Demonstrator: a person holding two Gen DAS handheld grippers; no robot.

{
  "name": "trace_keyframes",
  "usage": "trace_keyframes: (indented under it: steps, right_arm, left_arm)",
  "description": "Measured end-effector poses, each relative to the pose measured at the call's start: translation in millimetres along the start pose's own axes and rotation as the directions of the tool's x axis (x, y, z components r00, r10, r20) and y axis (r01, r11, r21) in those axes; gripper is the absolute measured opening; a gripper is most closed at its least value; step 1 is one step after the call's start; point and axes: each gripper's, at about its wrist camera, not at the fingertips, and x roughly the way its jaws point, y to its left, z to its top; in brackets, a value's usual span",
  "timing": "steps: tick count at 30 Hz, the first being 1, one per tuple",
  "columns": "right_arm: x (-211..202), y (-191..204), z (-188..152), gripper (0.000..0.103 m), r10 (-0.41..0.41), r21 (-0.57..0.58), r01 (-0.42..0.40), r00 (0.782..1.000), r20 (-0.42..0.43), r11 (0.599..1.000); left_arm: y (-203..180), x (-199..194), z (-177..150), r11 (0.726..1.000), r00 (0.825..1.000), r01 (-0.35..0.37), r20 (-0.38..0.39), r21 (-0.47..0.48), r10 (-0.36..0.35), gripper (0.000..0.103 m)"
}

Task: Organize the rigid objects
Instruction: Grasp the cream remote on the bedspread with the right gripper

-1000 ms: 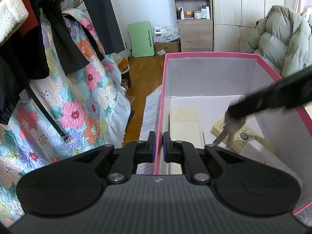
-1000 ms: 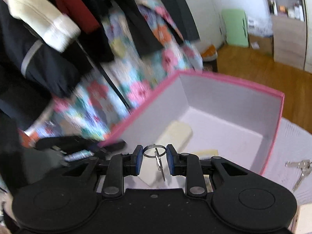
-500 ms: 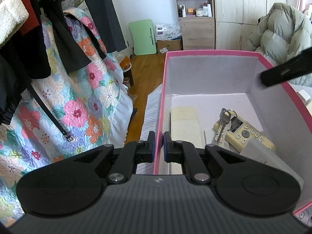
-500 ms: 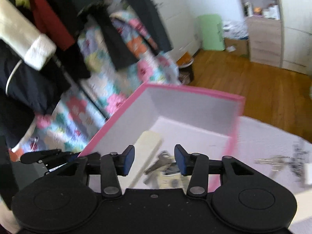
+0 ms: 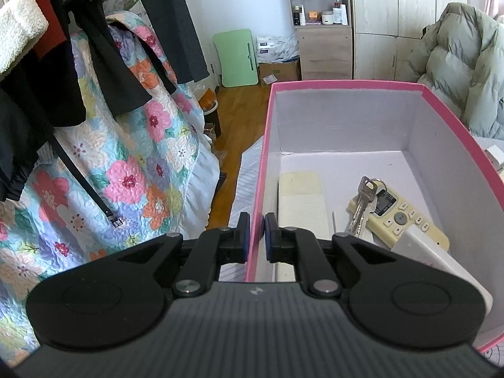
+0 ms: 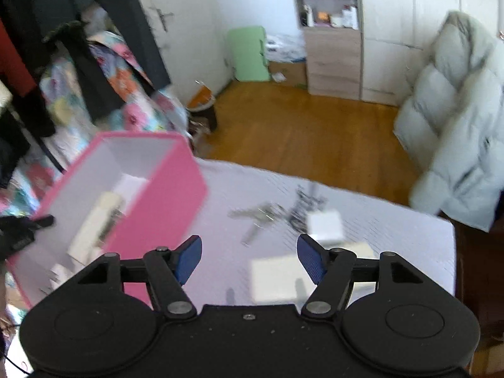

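Note:
My left gripper [image 5: 255,233] is shut on the left wall of the pink box [image 5: 261,170]. Inside the box lie a bunch of keys [image 5: 362,203], a cream remote control [image 5: 406,220], a pale flat block [image 5: 300,201] and a white box [image 5: 419,245]. My right gripper [image 6: 249,256] is open and empty above the white bedcover [image 6: 393,220], right of the pink box [image 6: 170,195]. Ahead of it lie another bunch of keys [image 6: 261,215], a white cube [image 6: 326,226] and a white flat box [image 6: 277,278], all blurred.
Clothes and a floral quilt [image 5: 126,170] hang to the left. A padded grey coat [image 6: 456,145] stands at the right. Wooden floor [image 6: 299,129], a green board [image 5: 237,56] and a shelf unit [image 5: 324,25] lie beyond the bed.
My right gripper let the keys fall into the box, opened wide and swung right out of the box over the bedcover. My left gripper has kept its hold on the box wall.

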Motion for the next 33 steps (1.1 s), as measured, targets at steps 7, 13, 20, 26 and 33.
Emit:
trace_keyframes:
  steps: [7, 13, 20, 26, 33]
  right_arm:
    - [30.3, -36.4, -22.5, 0.073, 0.024, 0.178, -0.012, 0.997, -0.066, 0.984]
    - [57.7, -58.5, -30.5, 0.075, 0.020, 0.326, 0.021, 0.992, -0.122, 0.945]
    - [84.7, -67.8, -24.9, 0.097, -0.104, 0.443, 0.158, 0.984, -0.144, 0.882]
    - [101.7, -38.5, -21.6, 0.102, -0.235, 0.348, 0.273, 0.961, -0.147, 0.897]
    - [96.5, -17.9, -32.2, 0.094, -0.271, 0.218, 0.293, 0.954, -0.126, 0.931]
  left_arm:
    - [-2.7, 0.2, -0.7, 1.000, 1.000, -0.014, -0.006, 0.014, 0.014, 0.009]
    - [-4.2, 0.5, -0.2, 1.000, 1.000, -0.020, -0.005, 0.022, 0.020, 0.009]
    - [-5.5, 0.9, -0.2, 1.000, 1.000, -0.018, -0.003, 0.023, 0.018, 0.009]
    - [-4.7, 1.3, 0.0, 1.000, 1.000, -0.004, 0.000, 0.017, 0.004, 0.009]
    - [-5.2, 1.3, 0.0, 1.000, 1.000, 0.002, 0.006, 0.018, -0.002, 0.009]
